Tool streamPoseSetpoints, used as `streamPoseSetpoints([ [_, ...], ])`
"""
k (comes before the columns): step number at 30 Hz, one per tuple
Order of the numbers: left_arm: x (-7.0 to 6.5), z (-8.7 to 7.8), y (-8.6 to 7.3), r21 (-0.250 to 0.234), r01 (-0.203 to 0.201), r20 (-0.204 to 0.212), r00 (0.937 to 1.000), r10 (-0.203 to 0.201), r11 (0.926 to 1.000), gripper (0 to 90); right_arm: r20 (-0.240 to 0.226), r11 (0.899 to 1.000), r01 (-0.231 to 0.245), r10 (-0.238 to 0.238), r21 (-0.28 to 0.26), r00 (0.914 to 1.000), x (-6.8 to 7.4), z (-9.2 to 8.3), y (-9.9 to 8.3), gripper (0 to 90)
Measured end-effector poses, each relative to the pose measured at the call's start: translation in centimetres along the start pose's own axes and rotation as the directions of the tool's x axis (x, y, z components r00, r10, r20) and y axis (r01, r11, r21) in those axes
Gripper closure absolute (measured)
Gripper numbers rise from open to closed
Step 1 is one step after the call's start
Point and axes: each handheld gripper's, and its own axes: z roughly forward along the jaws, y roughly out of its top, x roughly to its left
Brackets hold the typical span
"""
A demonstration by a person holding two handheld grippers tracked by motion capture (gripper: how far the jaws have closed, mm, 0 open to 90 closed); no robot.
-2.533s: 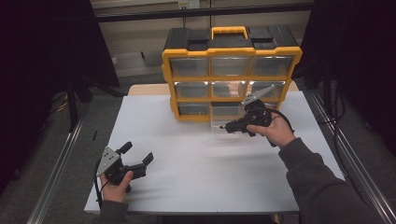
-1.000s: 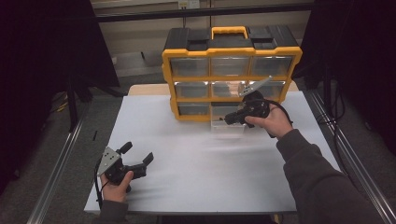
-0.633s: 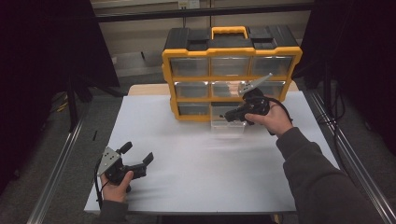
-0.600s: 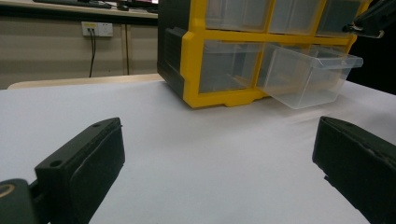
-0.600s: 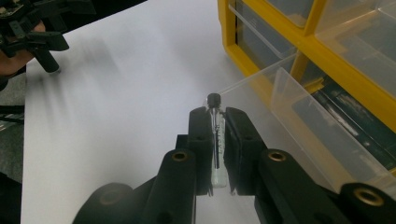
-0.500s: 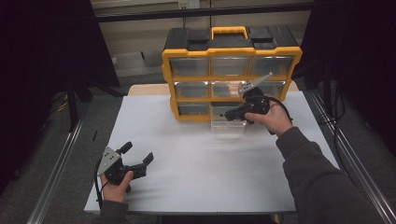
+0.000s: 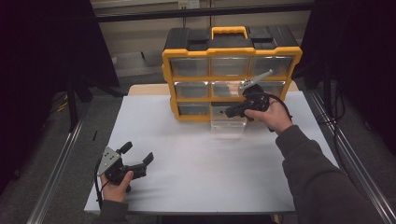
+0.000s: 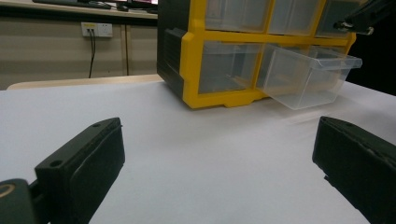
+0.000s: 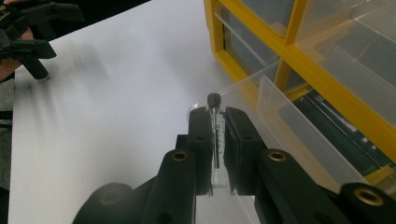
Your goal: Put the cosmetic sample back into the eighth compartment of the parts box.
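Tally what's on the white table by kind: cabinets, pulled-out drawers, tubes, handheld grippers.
Yellow-and-black plastic drawer cabinet: 1
Clear plastic drawer pulled out: 1
Thin clear black-capped tube: 1
Black two-jaw grippers, left gripper and right gripper: 2
Total: 5

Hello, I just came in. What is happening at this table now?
A person works with two hand-held grippers at a white table. The right gripper is shut on a small clear tube with a black cap, over the pulled-out clear drawer in the bottom row of a yellow and black drawer organizer. The left gripper rests open near the table's front left, holding nothing.
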Motion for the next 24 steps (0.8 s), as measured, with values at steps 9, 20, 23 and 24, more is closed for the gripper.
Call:
streamPoseSetpoints([
  [9,-0.1,0.0,0.0,-0.001,0.007,0.003,1.0000,-0.007,1.0000,2.3,0.010,1.000,0.001,-0.001,0.002,0.9999,-0.3,0.1,0.2,81.4],
  [20,0.0,0.0,0.0,-0.001,0.001,0.000,1.0000,-0.001,1.0000,2.3,0.033,1.000,-0.011,0.012,-0.007,0.9994,-1.2,0.0,0.1,81.4],
  [23,0.1,0.0,0.0,0.007,-0.009,-0.001,1.0000,0.010,0.9999,2.3,0.034,1.000,-0.013,0.013,-0.011,0.9993,-1.5,0.0,0.2,81.3],
  [24,0.1,0.0,0.0,0.008,-0.010,-0.001,1.0000,0.010,0.9999,2.3,0.035,1.000,-0.014,0.014,-0.014,0.9993,-1.5,0.0,0.2,81.3],
])
